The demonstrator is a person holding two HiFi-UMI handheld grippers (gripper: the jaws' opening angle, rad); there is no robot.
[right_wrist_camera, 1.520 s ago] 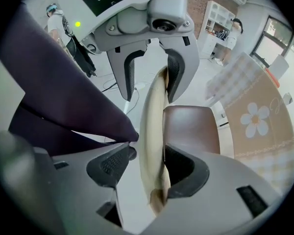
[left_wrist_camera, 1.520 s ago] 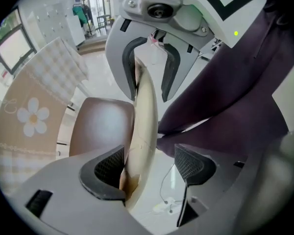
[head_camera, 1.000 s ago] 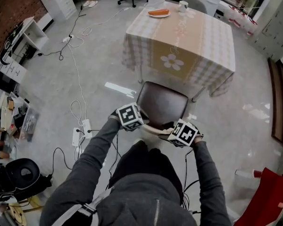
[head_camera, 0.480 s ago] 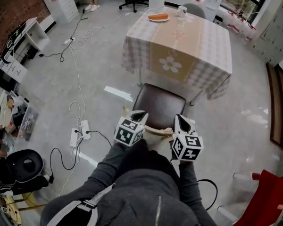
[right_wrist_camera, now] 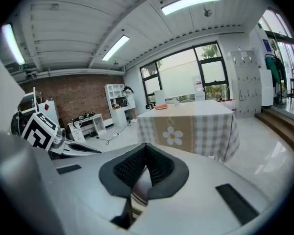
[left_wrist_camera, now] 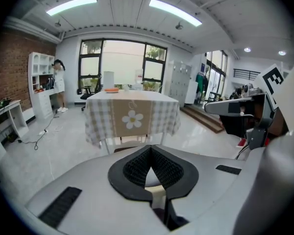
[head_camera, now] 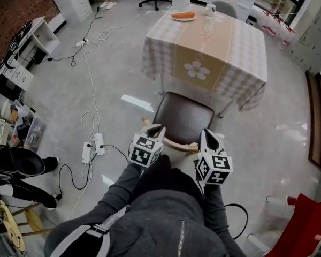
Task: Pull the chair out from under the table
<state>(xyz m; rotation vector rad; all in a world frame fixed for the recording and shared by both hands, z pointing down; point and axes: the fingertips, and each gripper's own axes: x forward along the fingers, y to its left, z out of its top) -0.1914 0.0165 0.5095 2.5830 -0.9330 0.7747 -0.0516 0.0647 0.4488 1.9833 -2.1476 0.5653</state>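
The chair (head_camera: 183, 118) has a dark brown seat and a curved wooden backrest (head_camera: 174, 142). It stands just clear of the near edge of the table (head_camera: 208, 42), which wears a checked cloth with a daisy print. My left gripper (head_camera: 156, 130) hovers over the backrest's left end, shut and holding nothing. Shut and empty as well, my right gripper (head_camera: 208, 138) hangs over the right end. Both point toward the table. In the left gripper view the closed jaws (left_wrist_camera: 149, 153) face the table (left_wrist_camera: 132, 116). The right gripper view shows closed jaws (right_wrist_camera: 144, 153) and the table (right_wrist_camera: 191, 124) too.
A power strip (head_camera: 93, 143) and trailing cables lie on the floor to the left. A plate of orange food (head_camera: 183, 15) and a cup (head_camera: 210, 8) sit on the table's far side. A person (head_camera: 16, 167) is at the left edge, a red object (head_camera: 305, 224) at lower right.
Both grippers rose off the chair's backrest and turned from pointing down to pointing toward the table. A person came into view at the left edge.
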